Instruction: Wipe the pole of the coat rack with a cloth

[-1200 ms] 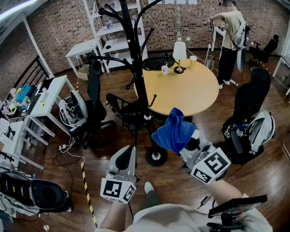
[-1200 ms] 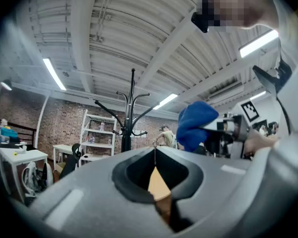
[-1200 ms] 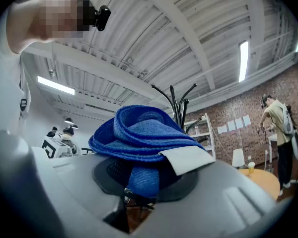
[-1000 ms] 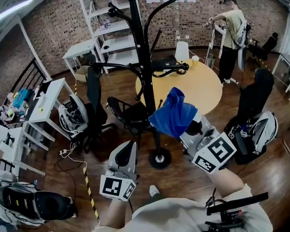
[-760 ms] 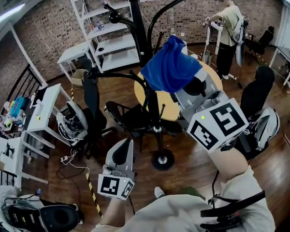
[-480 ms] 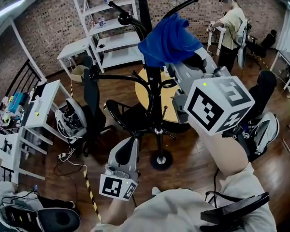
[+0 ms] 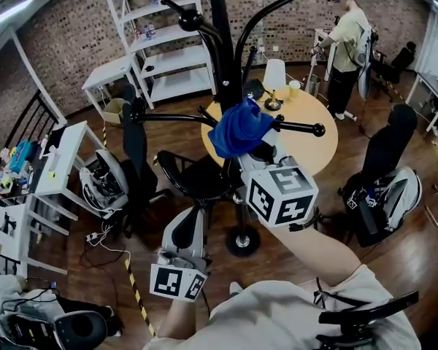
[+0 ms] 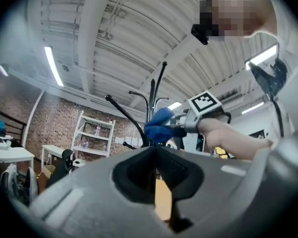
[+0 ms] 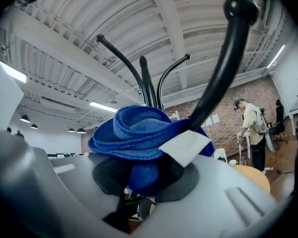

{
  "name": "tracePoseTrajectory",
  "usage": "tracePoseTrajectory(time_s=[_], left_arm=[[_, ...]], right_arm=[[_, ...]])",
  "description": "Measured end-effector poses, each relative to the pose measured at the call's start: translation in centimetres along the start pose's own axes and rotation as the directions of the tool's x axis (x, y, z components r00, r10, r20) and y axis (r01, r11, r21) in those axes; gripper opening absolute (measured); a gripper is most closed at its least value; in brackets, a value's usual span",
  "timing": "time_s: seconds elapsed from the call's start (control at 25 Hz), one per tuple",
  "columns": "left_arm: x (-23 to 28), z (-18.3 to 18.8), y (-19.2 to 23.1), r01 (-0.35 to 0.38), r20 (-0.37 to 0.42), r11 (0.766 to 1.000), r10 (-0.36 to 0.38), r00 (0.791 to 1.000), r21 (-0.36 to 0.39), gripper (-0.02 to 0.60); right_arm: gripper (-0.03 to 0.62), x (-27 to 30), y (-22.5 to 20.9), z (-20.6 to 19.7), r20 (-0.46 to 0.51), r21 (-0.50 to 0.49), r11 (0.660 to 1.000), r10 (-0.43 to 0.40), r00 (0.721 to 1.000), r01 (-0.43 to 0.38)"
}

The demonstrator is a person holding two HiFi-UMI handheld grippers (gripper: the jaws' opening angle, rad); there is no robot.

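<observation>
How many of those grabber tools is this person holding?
2. The left gripper hangs low, shut and empty; the right gripper holds the blue cloth at the coat rack pole.

Your head camera looks steeply down; both gripper views, close behind their jaws, tilt upward. All three share the coat rack (image 7: 220, 49) near centre frame.

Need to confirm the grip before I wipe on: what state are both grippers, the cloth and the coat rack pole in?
right gripper: shut on the cloth.
left gripper: shut, nothing between its jaws, held low.
coat rack pole: upright.
cloth: bunched up, held against the coat rack pole.
</observation>
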State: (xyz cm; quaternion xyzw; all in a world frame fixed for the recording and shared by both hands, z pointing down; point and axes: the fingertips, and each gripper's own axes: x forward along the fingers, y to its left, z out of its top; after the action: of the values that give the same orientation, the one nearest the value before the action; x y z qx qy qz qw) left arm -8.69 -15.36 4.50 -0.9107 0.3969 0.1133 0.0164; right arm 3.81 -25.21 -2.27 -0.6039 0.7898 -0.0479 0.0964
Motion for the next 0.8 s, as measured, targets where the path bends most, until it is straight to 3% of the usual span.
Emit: tracePoseTrajectory(time_s=[0.12, 0.28, 0.4, 0.52, 0.64, 0.8], left_arm=[[0.6, -0.3, 0.3, -0.01, -0.019, 1.0, 0.011, 1.0, 0.007, 0.003], [1.0, 0.8, 0.1, -0.019, 0.002, 0.999, 0.019, 1.0, 0.046, 0.004], [2.4, 1.3, 0.5, -0.012, 0.012, 0.997, 0.011, 1.0, 0.072, 0.004], [3.8, 1.2, 1.6, 0.025, 0.01, 0.996, -0.026, 1.0, 0.08, 0.005], [4.9, 1.1, 3.1, 0.11, 0.02, 0.992, -0.112, 0.994, 0.065, 0.004], [6.3, 0.6, 4.6, 0.284, 0.019, 0.959, -0.284, 0.959, -0.006, 0.005]], right_arm=[[0.101, -0.9, 0.4, 0.8, 0.037, 0.02, 0.998, 0.066, 0.997, -0.067], [0.101, -5.9, 3.0, 4.8, 0.169, -0.097, 0.978, 0.197, 0.966, -0.182], [0.101, -8.2, 3.5, 5.0, 0.169, -0.152, 0.959, 0.265, 0.949, -0.241], [0.1, -8.5, 2.6, 2.6, 0.127, -0.148, 0.966, 0.233, 0.964, -0.214], [0.1, -8.5, 1.9, 1.0, 0.116, -0.145, 0.983, 0.128, 0.985, -0.11], [0.101, -8.0, 2.5, -0.1, 0.09, -0.155, 0.988, -0.006, 0.996, 0.02]])
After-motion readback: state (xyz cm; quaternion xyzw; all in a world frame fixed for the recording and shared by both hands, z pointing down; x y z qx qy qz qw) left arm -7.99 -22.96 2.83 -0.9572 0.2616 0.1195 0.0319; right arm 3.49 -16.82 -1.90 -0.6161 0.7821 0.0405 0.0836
